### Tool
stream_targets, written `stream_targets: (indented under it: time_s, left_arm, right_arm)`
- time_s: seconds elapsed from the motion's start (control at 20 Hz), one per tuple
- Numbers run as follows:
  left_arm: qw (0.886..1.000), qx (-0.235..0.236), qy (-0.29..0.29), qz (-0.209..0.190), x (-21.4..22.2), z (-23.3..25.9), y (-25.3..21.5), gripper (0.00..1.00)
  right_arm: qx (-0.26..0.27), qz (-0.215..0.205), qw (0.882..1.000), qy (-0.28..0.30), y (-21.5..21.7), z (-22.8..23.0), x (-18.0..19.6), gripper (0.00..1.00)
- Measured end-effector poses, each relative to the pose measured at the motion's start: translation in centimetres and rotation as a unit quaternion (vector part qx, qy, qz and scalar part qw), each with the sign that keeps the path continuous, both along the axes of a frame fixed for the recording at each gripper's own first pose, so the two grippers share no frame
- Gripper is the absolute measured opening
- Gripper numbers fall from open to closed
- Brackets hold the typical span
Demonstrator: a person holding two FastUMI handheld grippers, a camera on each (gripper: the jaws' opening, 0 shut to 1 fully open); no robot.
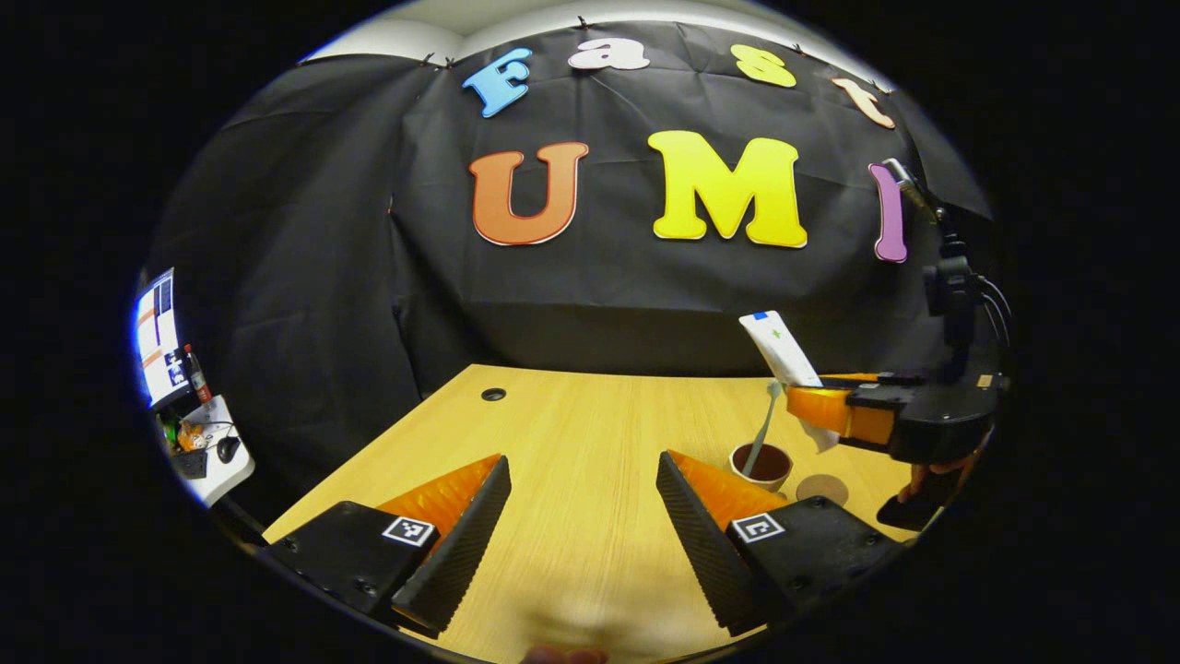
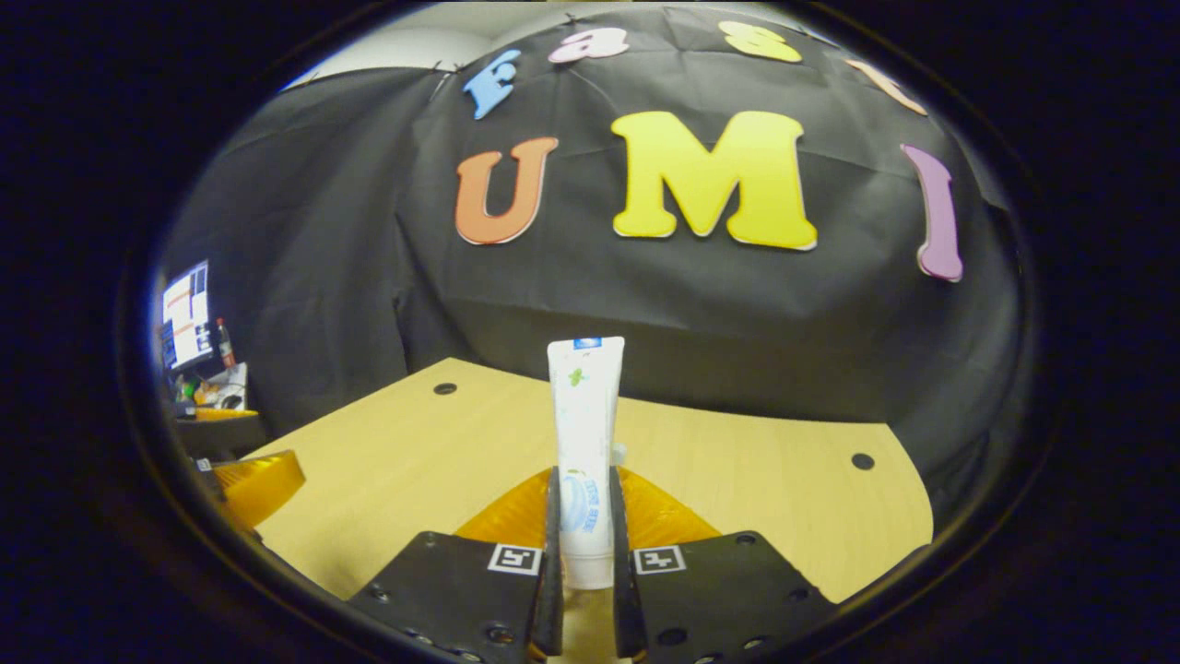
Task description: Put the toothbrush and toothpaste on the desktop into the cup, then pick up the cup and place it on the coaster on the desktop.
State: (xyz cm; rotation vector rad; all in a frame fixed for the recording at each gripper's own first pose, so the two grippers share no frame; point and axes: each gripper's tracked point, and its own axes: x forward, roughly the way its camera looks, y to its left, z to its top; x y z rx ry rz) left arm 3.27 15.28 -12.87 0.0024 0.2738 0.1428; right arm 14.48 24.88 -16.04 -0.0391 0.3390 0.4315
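A white toothpaste tube (image 2: 584,443) stands upright between the fingers of my right gripper (image 2: 584,553), which is shut on it. In the left gripper view that same right gripper (image 1: 834,410) hovers at the right, holding the toothpaste tube (image 1: 780,346) tilted above a brown cup (image 1: 761,466). A toothbrush (image 1: 763,429) leans in the cup, head up. A round brown coaster (image 1: 821,488) lies on the desktop just right of the cup. My left gripper (image 1: 583,516) is open low over the wooden desktop (image 1: 572,433), with nothing between its fingers.
A camera mount on a dark stand (image 1: 949,295) rises at the far right. A side desk with a monitor (image 1: 159,337), bottle and mouse sits at the far left. The desktop has cable holes (image 1: 493,395) near its back edge.
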Motion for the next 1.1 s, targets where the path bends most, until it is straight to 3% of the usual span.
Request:
stream_targets:
  time_s: [0.45, 0.7, 1.1]
  left_arm:
    - [1.000, 0.005, 0.011, 0.017, -2.0, 0.0, 1.8, 1.00]
    - [1.000, 0.002, 0.011, 0.010, -1.5, 0.1, 1.2, 1.00]
    - [1.000, -0.009, 0.012, 0.001, -1.2, 0.0, 0.2, 1.00]
  right_arm:
    - [-0.007, 0.003, 1.000, 0.003, 1.6, -1.8, 1.8, 0.25]
    - [-0.004, 0.002, 1.000, -0.005, 1.6, -1.1, 1.8, 0.29]
    - [0.001, 0.000, 1.000, -0.026, 1.0, 1.1, 1.2, 0.28]
